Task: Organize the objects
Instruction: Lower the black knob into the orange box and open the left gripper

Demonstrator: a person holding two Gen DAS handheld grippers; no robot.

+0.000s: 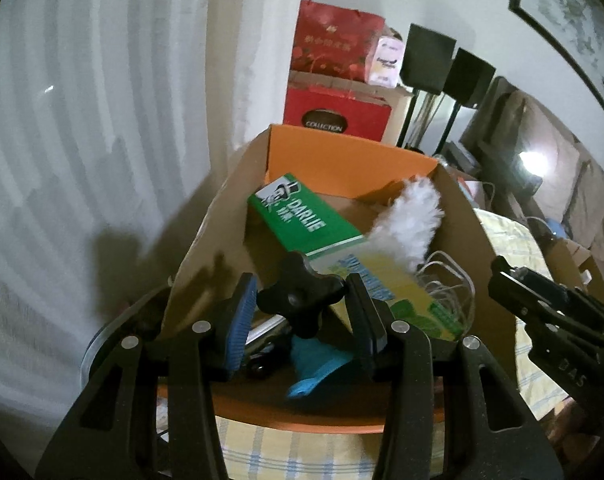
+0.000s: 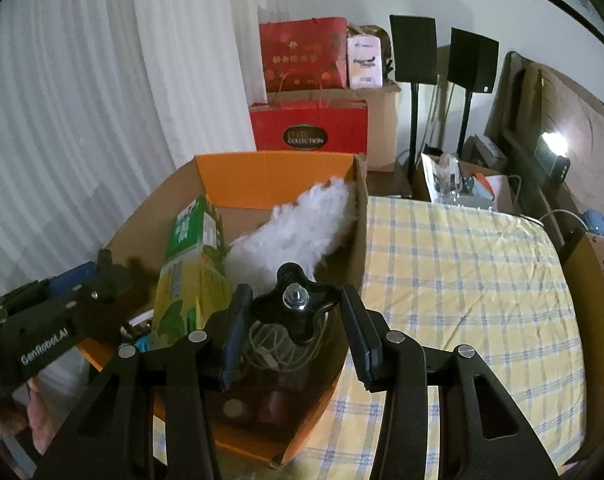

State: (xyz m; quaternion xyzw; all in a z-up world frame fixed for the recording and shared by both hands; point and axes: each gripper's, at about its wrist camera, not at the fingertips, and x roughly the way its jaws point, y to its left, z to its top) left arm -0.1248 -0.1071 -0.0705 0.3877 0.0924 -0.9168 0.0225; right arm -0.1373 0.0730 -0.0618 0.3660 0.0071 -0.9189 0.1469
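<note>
Left wrist view: rides the left gripper [image 1: 302, 308], looks forward and downward between its fingers, close over the near left end of the cardboard box [image 1: 382, 160].
Right wrist view: rides the right gripper [image 2: 293, 316], same downward slant, close over the near right corner of the cardboard box [image 2: 261, 176], with the checked bedspread [image 2: 462, 280] stretching off to the right.
Shared ground: box, green carton [image 1: 302, 216] [image 2: 197, 240], white duster [image 1: 410, 216] [image 2: 297, 228], red bags [image 1: 334, 116] [image 2: 310, 124], curtain [image 1: 81, 120] [image 2: 81, 100].
Cross-sight: each view catches the other gripper at its edge.

Dim room, lamp glare, fisheye warping
</note>
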